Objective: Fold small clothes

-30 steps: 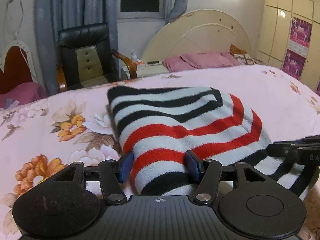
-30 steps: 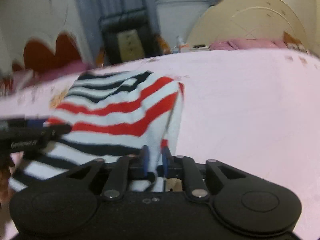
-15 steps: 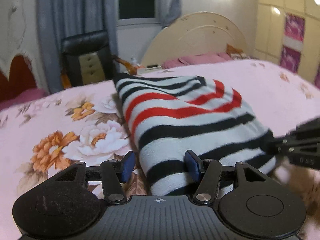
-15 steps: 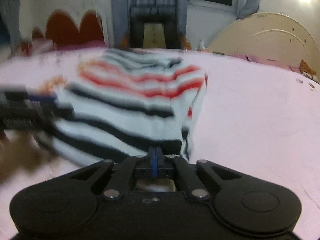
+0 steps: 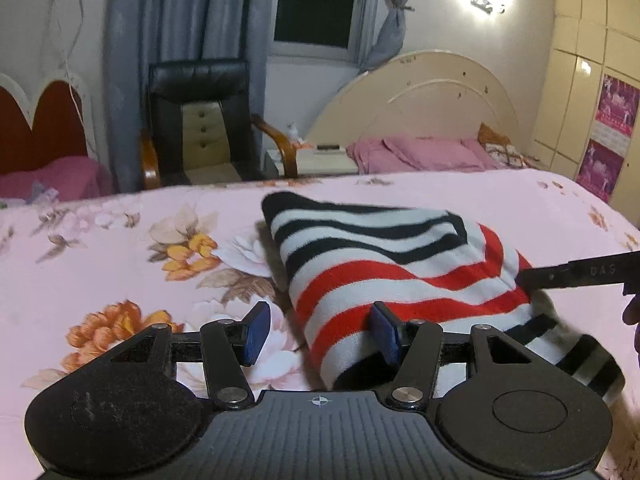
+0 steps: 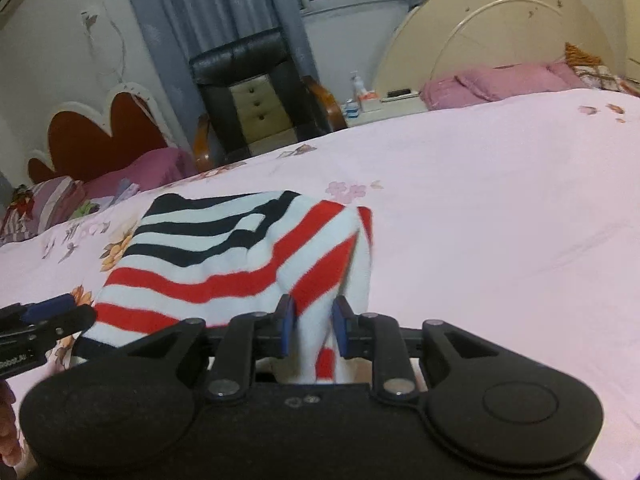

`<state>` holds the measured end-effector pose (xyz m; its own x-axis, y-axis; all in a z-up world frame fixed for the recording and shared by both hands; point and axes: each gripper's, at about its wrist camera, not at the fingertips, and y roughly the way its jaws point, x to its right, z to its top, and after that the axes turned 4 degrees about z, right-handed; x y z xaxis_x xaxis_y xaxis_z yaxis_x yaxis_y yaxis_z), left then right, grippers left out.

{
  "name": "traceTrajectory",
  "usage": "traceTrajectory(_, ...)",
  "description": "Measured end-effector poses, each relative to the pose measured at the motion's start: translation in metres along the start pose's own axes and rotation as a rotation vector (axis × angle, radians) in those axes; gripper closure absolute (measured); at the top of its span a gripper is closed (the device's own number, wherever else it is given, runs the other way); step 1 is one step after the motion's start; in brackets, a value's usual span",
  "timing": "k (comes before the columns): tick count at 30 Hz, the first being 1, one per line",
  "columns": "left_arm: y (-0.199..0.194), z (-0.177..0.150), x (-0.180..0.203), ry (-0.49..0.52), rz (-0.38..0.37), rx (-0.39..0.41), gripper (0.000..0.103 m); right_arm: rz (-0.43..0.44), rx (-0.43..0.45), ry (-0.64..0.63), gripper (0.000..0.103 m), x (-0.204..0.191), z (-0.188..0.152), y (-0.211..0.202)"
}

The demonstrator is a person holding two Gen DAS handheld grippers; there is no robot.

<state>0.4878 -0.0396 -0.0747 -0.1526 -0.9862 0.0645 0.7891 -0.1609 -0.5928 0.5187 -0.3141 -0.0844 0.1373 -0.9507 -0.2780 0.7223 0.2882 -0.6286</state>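
A folded garment (image 5: 400, 264) with black, red and white stripes lies on the floral pink bed sheet (image 5: 120, 248). My left gripper (image 5: 320, 334) is open at its near left edge: the right pad rests on the fabric and the left pad stands clear over the sheet. In the right wrist view the garment (image 6: 224, 264) has its near right corner drawn up between the pads of my right gripper (image 6: 315, 328). Those jaws are opening, with the fold still filling the gap and touching both pads. The left gripper's fingers (image 6: 48, 316) show at the left edge.
Past the bed's far edge stand a black armchair (image 5: 200, 120), a small nightstand (image 5: 320, 158) and a second bed with pink pillows (image 5: 420, 154) and a cream headboard (image 5: 420, 100). Pink sheet stretches to the right of the garment (image 6: 500, 220).
Half a second ago both views were closer in over the black-striped end; now they sit back as before. The right jaws were pressed together then and now stand apart around the fold.
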Motion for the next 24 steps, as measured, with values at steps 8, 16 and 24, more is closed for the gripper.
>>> traceTrajectory(8, 0.019, -0.001, 0.018, 0.032, -0.017, -0.021, 0.047, -0.131, 0.099, -0.278, 0.094, -0.024, -0.022, -0.001)
traceTrajectory(16, 0.021, 0.02, 0.004, 0.017, 0.021, 0.019, 0.047, -0.075, 0.158, -0.183, 0.088, -0.009, 0.012, -0.006)
traceTrajectory(24, 0.051, 0.028, 0.02, 0.118, 0.043, -0.063, 0.047, -0.154, -0.014, -0.3, 0.099, -0.01, 0.018, 0.063)
